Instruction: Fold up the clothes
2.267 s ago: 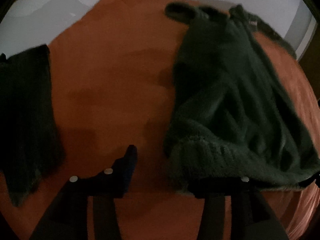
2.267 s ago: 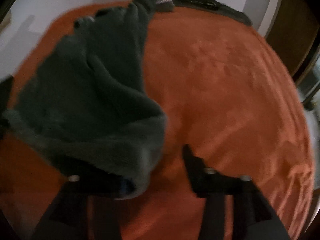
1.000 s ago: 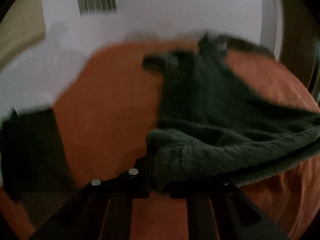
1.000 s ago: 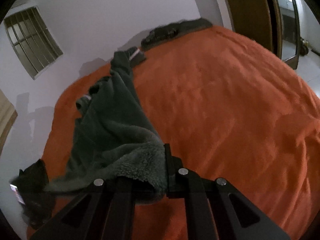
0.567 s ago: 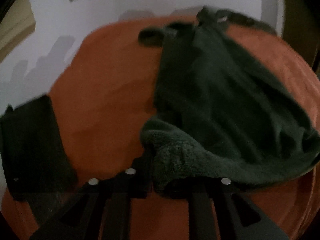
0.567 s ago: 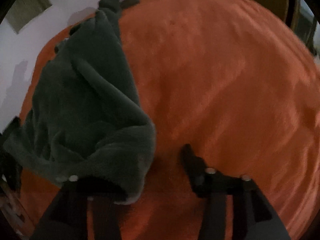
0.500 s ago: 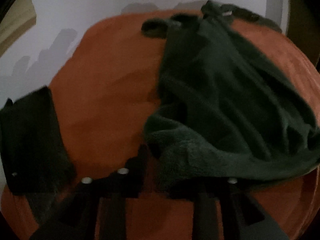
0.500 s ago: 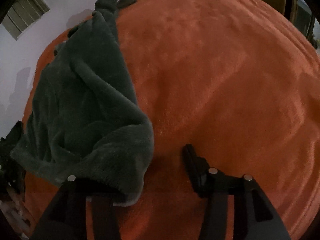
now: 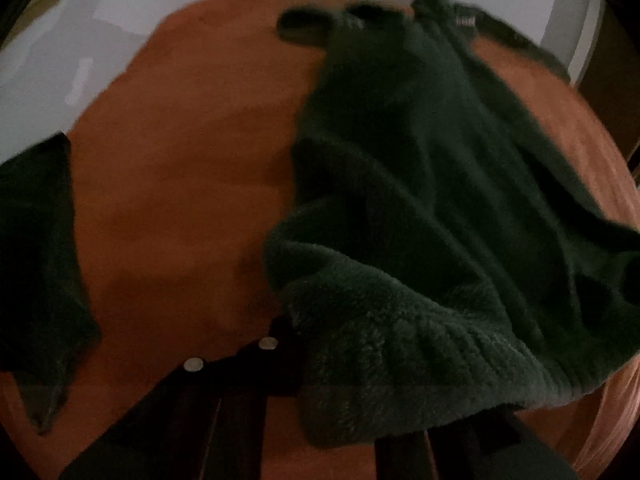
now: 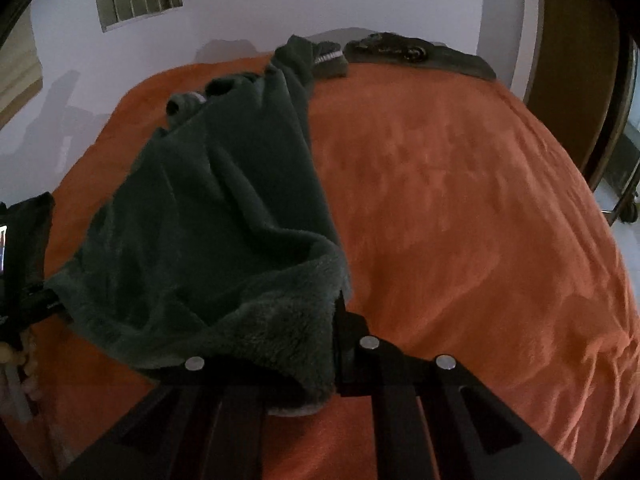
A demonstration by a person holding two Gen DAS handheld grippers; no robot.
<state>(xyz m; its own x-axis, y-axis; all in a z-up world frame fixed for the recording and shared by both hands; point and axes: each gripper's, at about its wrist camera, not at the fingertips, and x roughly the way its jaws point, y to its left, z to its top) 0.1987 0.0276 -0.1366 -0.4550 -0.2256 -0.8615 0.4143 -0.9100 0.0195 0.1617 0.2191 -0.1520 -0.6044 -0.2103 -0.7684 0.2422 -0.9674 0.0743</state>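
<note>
A dark green fleece garment (image 9: 420, 200) lies lengthwise on the orange bed cover (image 9: 180, 200), its thick ribbed hem nearest me. My left gripper (image 9: 296, 332) is closing its jaws on the hem's left corner. The fleece sits between the fingers and hides the right one. In the right wrist view the same garment (image 10: 224, 208) rises from the bed to my right gripper (image 10: 332, 320). Those jaws are also closing, with the hem's right corner pinched between them. The hem hangs lifted between the two grippers.
A second dark garment (image 9: 36, 248) lies flat at the bed's left edge. Dark items (image 10: 420, 56) rest at the far end against the white wall. A wooden door (image 10: 576, 80) stands to the right. A hand (image 10: 16, 360) shows at the left edge.
Both grippers stood open half a second ago, the hem draped over one finger of each. Both have now shut on the hem, and the right wrist view has tipped upward.
</note>
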